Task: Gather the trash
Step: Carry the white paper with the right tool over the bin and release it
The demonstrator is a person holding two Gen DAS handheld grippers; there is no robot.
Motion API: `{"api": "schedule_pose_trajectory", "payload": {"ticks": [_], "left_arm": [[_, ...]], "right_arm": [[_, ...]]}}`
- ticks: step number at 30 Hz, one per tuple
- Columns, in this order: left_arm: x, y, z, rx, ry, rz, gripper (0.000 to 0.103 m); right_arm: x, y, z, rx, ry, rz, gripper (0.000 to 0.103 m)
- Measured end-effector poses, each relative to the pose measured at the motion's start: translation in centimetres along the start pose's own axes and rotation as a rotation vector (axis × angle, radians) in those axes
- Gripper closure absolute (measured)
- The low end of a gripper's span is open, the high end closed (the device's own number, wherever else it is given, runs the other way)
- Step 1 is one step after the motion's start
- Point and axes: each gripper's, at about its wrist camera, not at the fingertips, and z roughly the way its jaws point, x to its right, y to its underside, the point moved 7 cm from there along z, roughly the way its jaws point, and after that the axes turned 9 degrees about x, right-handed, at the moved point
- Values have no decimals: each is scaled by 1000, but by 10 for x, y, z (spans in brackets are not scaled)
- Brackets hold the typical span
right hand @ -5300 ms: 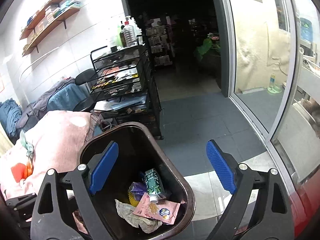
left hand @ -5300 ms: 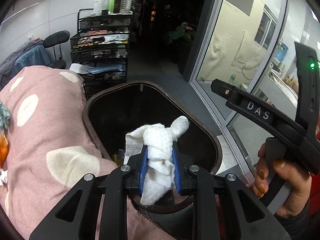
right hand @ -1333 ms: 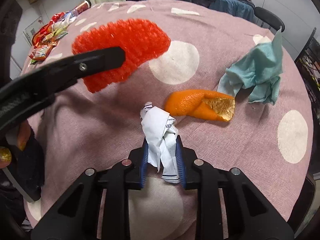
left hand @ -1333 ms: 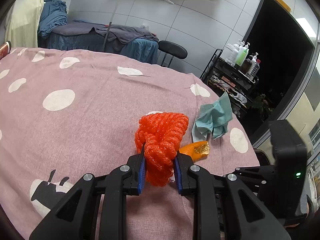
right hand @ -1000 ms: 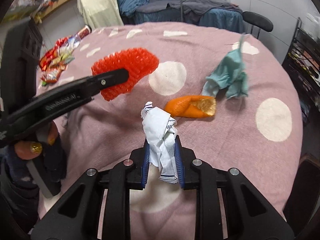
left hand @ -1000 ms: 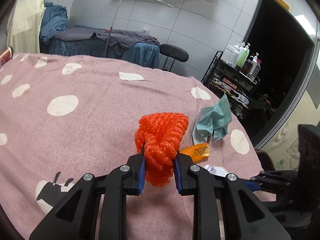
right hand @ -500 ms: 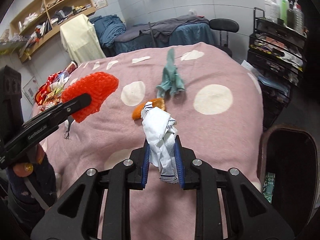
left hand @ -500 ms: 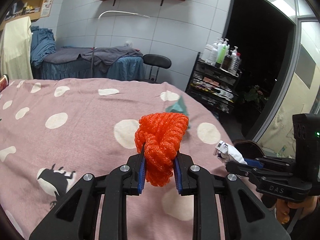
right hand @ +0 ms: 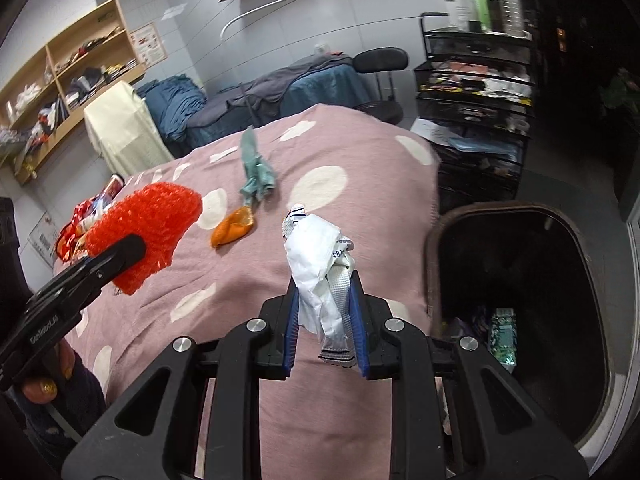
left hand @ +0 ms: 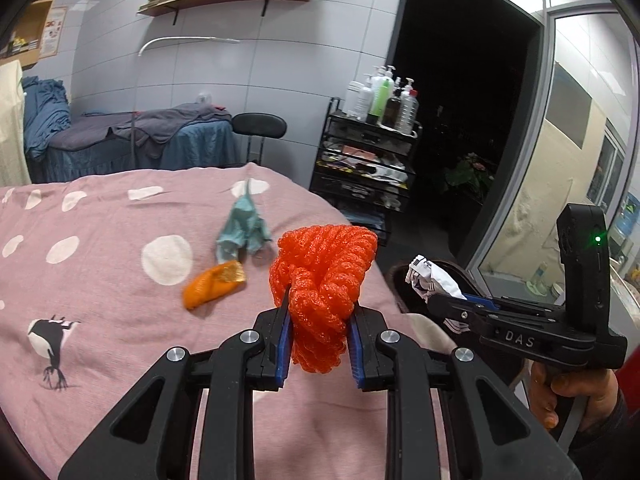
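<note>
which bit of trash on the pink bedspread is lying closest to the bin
The orange peel. In the right wrist view it lies nearer the brown bin than the teal tissue, which sits farther up the bedspread.

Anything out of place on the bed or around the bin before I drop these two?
Only leftover trash: an orange peel and a crumpled teal cloth lie on the pink bedspread. The bin stands upright; nothing looks spilled.

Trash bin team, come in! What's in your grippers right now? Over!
Left gripper shut on orange foam net. Right gripper shut on white wrapper. Trash bin open beside bed, nothing blocking.
</note>
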Motion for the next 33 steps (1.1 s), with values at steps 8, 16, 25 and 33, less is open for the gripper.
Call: {"api": "schedule_pose_trajectory", "payload": {"ticks": [8, 16, 25, 33], "left_arm": [[36, 6, 6, -15, 59, 21, 80], [61, 15, 14, -39, 93, 49, 80], [78, 21, 17, -55, 108, 71, 80], [87, 26, 24, -73, 126, 75, 80]], "right_arm": [[51, 5, -28, 57, 115, 59, 79], [103, 19, -32, 53, 274, 67, 79], [140, 43, -10, -19, 349, 95, 79], [158, 56, 0, -30, 380, 132, 37]]}}
